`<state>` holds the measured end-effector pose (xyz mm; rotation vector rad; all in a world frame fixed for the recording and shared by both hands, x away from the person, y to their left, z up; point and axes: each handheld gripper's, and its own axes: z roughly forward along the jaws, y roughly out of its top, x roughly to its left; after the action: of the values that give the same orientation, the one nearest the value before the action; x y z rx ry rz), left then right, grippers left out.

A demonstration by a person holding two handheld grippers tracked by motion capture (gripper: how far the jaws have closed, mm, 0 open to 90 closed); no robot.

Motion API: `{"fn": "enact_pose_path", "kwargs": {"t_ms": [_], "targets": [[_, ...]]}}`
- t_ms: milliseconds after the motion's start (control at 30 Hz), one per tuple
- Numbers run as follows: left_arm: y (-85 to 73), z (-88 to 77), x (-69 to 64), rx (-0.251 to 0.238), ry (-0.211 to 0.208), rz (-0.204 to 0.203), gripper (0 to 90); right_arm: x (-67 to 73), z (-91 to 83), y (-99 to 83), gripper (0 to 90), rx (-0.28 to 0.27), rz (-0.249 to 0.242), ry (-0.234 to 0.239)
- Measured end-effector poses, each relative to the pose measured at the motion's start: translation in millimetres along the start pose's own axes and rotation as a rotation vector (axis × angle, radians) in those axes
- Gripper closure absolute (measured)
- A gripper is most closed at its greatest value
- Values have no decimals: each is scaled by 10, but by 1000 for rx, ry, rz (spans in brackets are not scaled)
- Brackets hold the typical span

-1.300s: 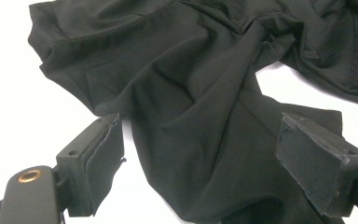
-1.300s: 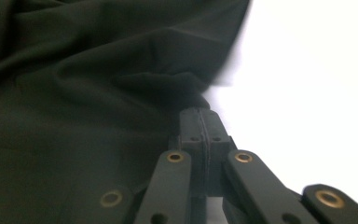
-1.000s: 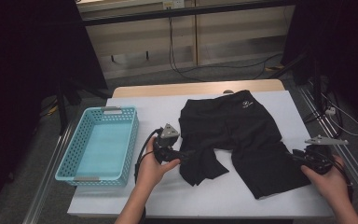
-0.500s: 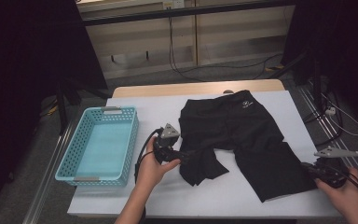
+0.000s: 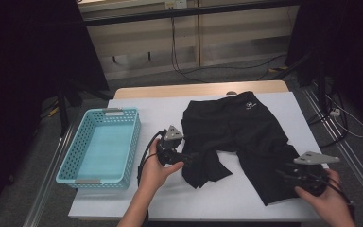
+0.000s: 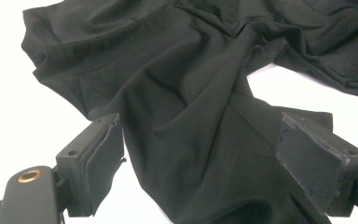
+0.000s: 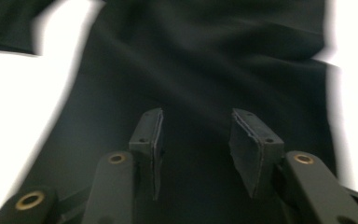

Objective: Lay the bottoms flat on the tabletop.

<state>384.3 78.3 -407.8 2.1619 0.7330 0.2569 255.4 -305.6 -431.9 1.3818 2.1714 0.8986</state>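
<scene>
White table (image 5: 137, 106), black shorts (image 5: 246, 127), blue basket (image 5: 71, 163), two open tools

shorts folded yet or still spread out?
Mostly spread: the black shorts lie flat on the white table, waistband at the far edge, both legs apart. Only the left leg's end looks bunched by the left gripper.

Shorts (image 5: 246, 137) lie spread at frame centre-right on the table (image 5: 160, 109), basket (image 5: 101, 149) to their left near the table's left edge, cables (image 5: 189, 73) on the floor behind.
</scene>
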Motion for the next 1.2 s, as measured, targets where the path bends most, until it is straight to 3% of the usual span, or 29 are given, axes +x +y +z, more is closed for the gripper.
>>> {"fn": "enact_pose_path", "kwargs": {"t_ms": [167,233,400,467,533,567,700,1067,1133,1200], "targets": [[1,-5,-14,-6,-4,-5,155,346,191,130,655,2,-43,139],[0,-8,-16,-6,-2,-1,155,444,242,151,698,-1,-59,174],[-6,-8,-11,-6,-4,-3,155,592,349,129,693,32,-117,187],[-5,-9,-8,-7,-3,-4,155,614,351,122,771,32,-152,165],[-4,-9,-5,-7,-2,-4,155,601,347,128,888,37,-159,154],[-5,-8,-4,-7,-3,-4,155,588,348,124,895,36,-155,164],[0,-21,2,-7,-1,-3,155,586,327,113,900,41,-137,193],[4,-39,-3,-12,5,-3,154,793,243,75,899,54,-156,283],[6,-44,-1,-11,3,-3,154,790,233,84,735,31,-150,278],[5,-48,2,-9,5,0,154,730,200,112,699,10,-141,248]]}}
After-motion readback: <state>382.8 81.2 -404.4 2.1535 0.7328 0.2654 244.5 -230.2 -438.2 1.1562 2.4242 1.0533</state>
